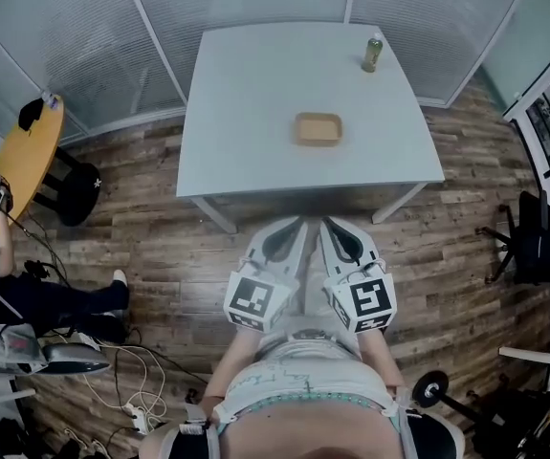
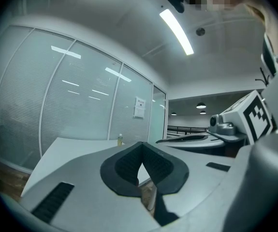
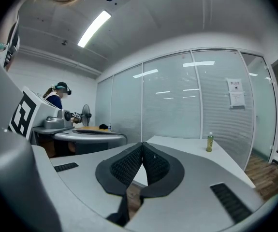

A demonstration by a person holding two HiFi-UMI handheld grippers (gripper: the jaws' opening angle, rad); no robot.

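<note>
I hold both grippers close to my body, short of the white table point(image 1: 255, 122). My left gripper point(image 1: 291, 224) is shut with nothing between its black pads point(image 2: 129, 166). My right gripper point(image 1: 332, 224) is also shut and empty, its pads point(image 3: 153, 166) meeting at the tips. On the table lie a shallow tan tray point(image 1: 318, 128) near the middle and a small green bottle point(image 1: 372, 54) at the far right corner. The bottle point(image 3: 209, 142) also shows in the right gripper view, and faintly as a bottle point(image 2: 120, 139) in the left gripper view. Neither gripper touches anything.
Glass partition walls point(image 1: 93, 36) stand behind the table. A round wooden table point(image 1: 28, 156) and a black stool point(image 1: 74, 191) are at the left, with a seated person point(image 1: 26, 299) and cables point(image 1: 131, 390) on the wood floor. An office chair point(image 1: 533, 242) stands at the right.
</note>
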